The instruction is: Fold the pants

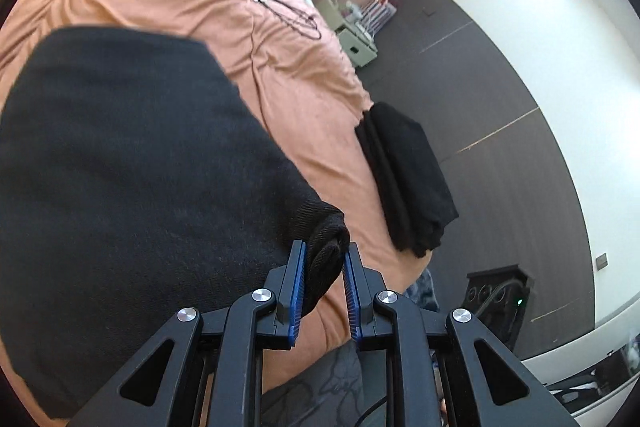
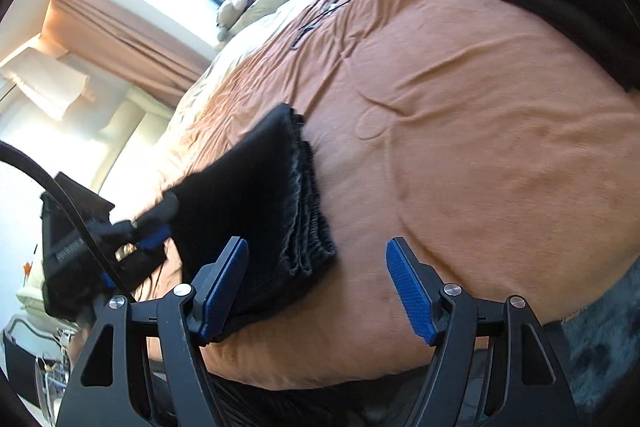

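Left hand-held gripper pinching folded pants corner — right hand-held gripper wide apart, empty, beside them.

Black left gripper, blue ribbed pads, silver screws, black right gripper

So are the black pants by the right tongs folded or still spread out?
Folded: the black pants lie as a compact stack on the orange bedspread, several layered edges showing along one side.
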Tool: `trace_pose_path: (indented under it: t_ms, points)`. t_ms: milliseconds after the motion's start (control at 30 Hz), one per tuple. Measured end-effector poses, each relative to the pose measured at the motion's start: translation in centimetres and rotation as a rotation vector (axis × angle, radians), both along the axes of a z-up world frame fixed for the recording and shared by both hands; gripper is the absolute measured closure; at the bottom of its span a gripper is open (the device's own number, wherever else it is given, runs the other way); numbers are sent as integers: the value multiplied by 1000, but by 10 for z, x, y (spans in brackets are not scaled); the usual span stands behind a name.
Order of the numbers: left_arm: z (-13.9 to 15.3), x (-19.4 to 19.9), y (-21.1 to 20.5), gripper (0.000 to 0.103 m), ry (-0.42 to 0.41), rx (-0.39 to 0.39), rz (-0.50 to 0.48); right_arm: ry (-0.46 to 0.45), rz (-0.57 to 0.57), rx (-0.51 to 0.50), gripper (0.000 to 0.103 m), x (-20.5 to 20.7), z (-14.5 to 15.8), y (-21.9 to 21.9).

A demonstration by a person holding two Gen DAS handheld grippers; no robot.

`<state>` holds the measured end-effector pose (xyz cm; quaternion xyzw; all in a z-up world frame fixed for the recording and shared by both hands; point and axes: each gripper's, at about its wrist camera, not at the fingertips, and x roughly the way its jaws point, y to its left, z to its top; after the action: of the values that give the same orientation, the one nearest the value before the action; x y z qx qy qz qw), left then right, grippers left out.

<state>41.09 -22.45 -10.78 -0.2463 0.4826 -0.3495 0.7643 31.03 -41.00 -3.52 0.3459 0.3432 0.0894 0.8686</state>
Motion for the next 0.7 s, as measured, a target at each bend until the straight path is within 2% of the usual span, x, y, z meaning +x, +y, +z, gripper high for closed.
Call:
trace_pose_path:
  t_ms: [233, 467, 533, 600, 667, 700]
  points:
    - [4, -13, 5, 84, 0, 0, -26, -34, -6, 28, 32, -1, 4, 1]
    - [-16, -24, 4, 82, 44, 5, -60, -27, 21, 29, 32, 13, -4, 6]
    - [-21, -19, 0, 76, 69, 23, -63, -14, 28, 30, 32, 15, -7, 7]
    - [-24, -17, 0, 53, 90, 19, -64, -5, 36, 37, 32, 16, -9, 9]
    - [-23, -17, 5, 40, 83, 18, -47, -2, 46, 40, 32, 18, -8, 12]
    - [-22, -17, 8, 39, 75, 15, -39, -2, 50, 42, 32, 18, -8, 13]
